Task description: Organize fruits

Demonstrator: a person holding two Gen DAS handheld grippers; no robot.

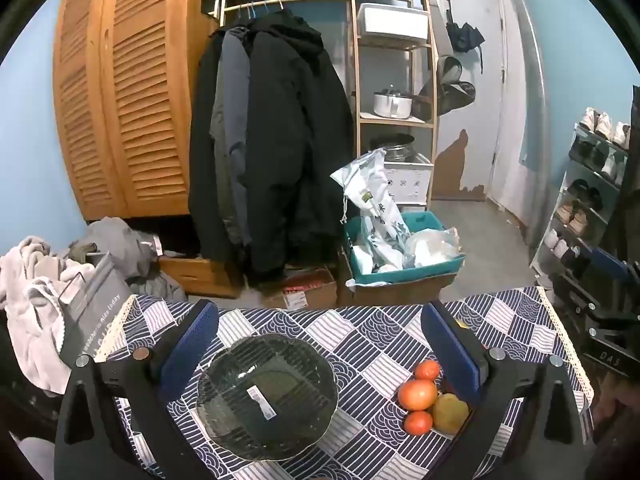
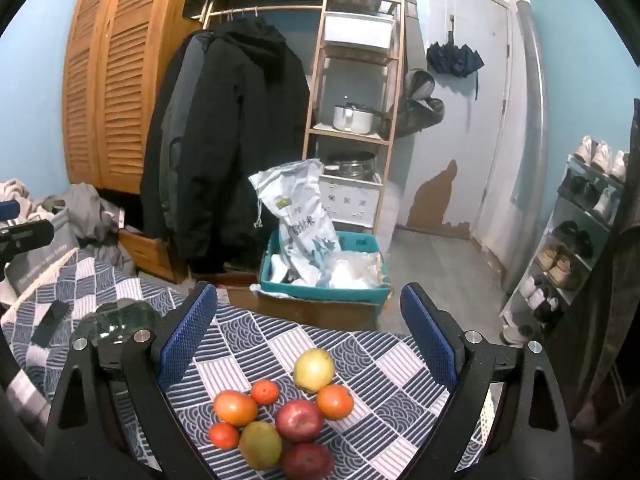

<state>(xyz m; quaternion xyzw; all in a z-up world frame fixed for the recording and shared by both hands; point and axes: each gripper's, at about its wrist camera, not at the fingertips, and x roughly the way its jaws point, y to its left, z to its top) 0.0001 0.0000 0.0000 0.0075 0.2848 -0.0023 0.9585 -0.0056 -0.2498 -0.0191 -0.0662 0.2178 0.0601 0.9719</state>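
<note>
A dark glass ribbed bowl point(image 1: 267, 396) sits empty on the blue-and-white patterned tablecloth point(image 1: 360, 332), between the open fingers of my left gripper point(image 1: 320, 344). Several fruits lie in a cluster to its right: an orange tomato point(image 1: 417, 394), two small tangerines and a yellow-green fruit point(image 1: 450, 413). In the right wrist view my right gripper point(image 2: 308, 332) is open and empty above the cluster: a yellow-green apple point(image 2: 314, 370), a red apple point(image 2: 299, 420), an orange tomato point(image 2: 235, 408), tangerines and a mango point(image 2: 260, 445). The bowl's edge point(image 2: 120, 318) shows at left.
A black phone-like object point(image 2: 50, 323) lies on the tablecloth at left. Beyond the table's far edge stand cardboard boxes, a teal bin point(image 2: 324, 280) with bags, hanging coats point(image 1: 272, 140), a wooden shelf and a shoe rack point(image 2: 576, 240) at right.
</note>
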